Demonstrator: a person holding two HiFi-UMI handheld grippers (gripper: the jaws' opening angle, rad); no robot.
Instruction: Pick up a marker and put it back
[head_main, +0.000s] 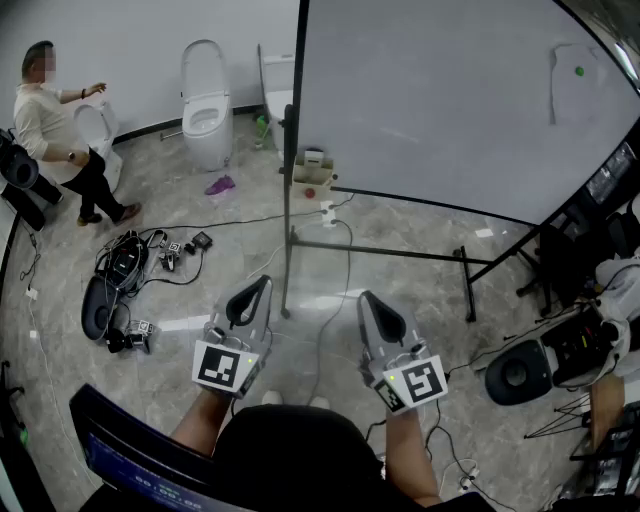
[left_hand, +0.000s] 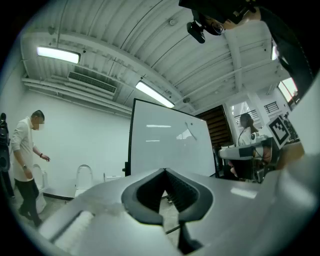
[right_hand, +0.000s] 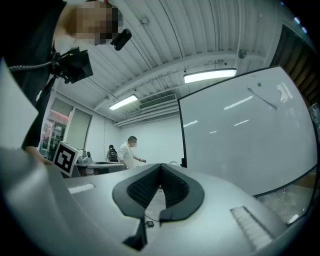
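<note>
The left gripper (head_main: 264, 284) and right gripper (head_main: 366, 298) are hovering with fingers together, empty; opening one while nearing the far whiteboard (head_main: 430, 100) seems wise, no marker showing.

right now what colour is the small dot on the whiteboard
The dot is green, clearest in the head view.

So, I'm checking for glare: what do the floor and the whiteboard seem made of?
Floor: probably polished stone or marble-look tile; grey veining, faint sheen.
Whiteboard: smooth glossy white panel, perhaps coated steel or melamine; ceiling lights reflect on it.
</note>
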